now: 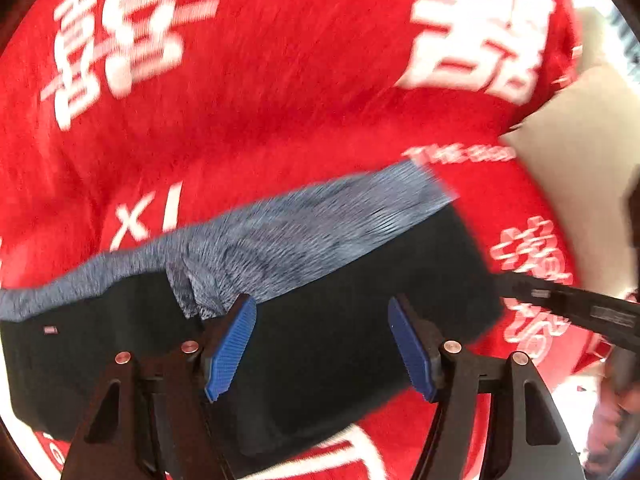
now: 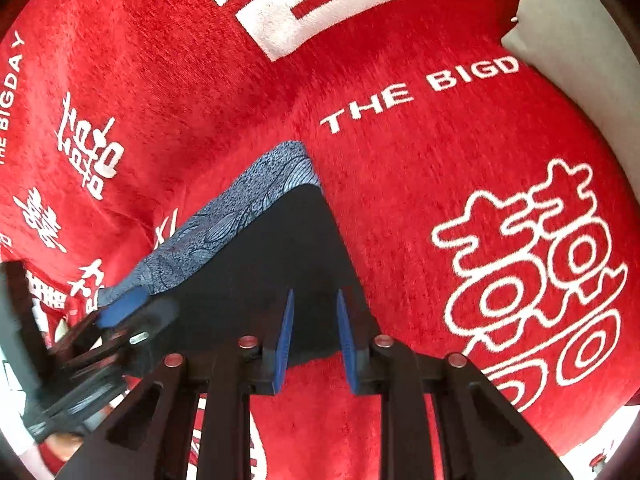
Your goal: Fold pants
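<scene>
There, the black pants (image 1: 340, 320) lay folded on a red blanket (image 1: 280, 100) printed with white characters, filling the lower centre of the left wrist view, a blue-grey patterned band (image 1: 304, 236) along their upper edge. The left gripper (image 1: 322, 344) stood spread wide over the dark cloth, gripping nothing. In the right wrist view the right gripper (image 2: 314, 342) hung over the pants' near edge, its blue pads (image 2: 285, 344) narrowly parted, seemingly with no cloth between them. A pale pillow (image 2: 568, 60) occupied the upper right.
</scene>
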`<state>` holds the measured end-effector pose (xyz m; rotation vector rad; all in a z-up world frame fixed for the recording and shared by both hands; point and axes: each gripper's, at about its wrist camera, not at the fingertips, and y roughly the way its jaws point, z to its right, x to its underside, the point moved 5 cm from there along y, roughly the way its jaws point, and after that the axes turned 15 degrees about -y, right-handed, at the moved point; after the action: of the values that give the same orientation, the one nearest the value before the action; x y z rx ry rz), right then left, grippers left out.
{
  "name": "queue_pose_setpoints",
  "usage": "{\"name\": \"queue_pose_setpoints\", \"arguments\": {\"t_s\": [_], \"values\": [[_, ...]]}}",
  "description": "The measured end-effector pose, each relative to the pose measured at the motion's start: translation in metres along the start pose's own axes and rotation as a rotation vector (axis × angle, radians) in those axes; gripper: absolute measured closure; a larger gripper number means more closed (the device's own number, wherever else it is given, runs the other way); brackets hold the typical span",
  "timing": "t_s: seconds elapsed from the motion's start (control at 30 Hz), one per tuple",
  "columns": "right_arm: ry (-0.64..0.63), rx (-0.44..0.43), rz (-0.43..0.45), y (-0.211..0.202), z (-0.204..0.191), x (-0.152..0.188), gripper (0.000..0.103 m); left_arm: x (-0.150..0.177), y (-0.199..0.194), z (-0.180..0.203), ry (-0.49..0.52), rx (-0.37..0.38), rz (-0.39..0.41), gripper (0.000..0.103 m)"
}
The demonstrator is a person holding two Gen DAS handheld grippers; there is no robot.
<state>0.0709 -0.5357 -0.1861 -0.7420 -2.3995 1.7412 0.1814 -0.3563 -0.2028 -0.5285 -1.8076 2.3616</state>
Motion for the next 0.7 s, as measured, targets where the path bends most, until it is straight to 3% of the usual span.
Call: {"name": "queue_pose_setpoints", "arguments": {"t_s": [0.1,0.2,0.33,0.5,0.7], "values": [[-0.021,-0.017,-0.003,0.005,-0.008,-0.001,0.078,0.008,0.02,-0.025,-0.063,0.009,-0.052,0.034],[-0.108,0.042,-0.036,0.022,-0.014,0.003,0.078,0.015,0.019,-0.022,0.001,-0.004,-0.029,0.034],[-0.103,0.033,-0.027,0.03,-0.01,0.005,0.078,0.017,0.024,-0.013,0.014,-0.015,-0.026,0.017],[-0.116,0.019,-0.036,0.029,-0.008,0.005,0.078,0.017,0.016,-0.007,-0.021,-0.083,-0.018,0.017],[-0.152,0.005,-0.062,0.031,-0.011,0.003,0.075,0.024,0.004,-0.037,-0.125,-0.159,-0.003,0.017]]}}
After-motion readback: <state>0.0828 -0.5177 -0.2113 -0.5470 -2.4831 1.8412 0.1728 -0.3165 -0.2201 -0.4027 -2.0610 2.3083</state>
